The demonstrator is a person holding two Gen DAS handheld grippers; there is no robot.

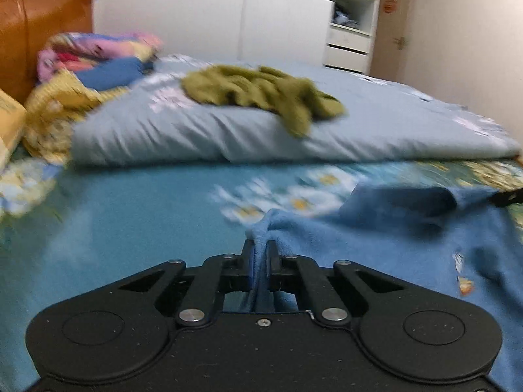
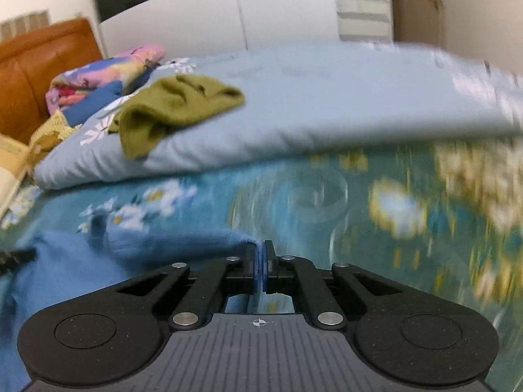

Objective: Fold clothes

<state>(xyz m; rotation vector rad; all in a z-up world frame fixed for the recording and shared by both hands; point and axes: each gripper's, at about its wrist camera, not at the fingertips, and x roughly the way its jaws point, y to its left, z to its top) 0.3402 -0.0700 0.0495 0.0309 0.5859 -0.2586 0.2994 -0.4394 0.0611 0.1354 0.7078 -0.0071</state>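
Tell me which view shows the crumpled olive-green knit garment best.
The right wrist view: the crumpled olive-green knit garment appears larger and sharper there, draped over the pale blue quilt's edge. The left wrist view shows it smaller, farther off and blurred.

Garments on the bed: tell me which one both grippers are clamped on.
The blue fleece garment, pinched by the left gripper and right gripper. The olive-green garment lies untouched on the pale quilt.

Motion blur smears the floral bedsheet [image 2: 408, 209], and the blue garment [image 1: 408, 238] runs off the frame's right edge.
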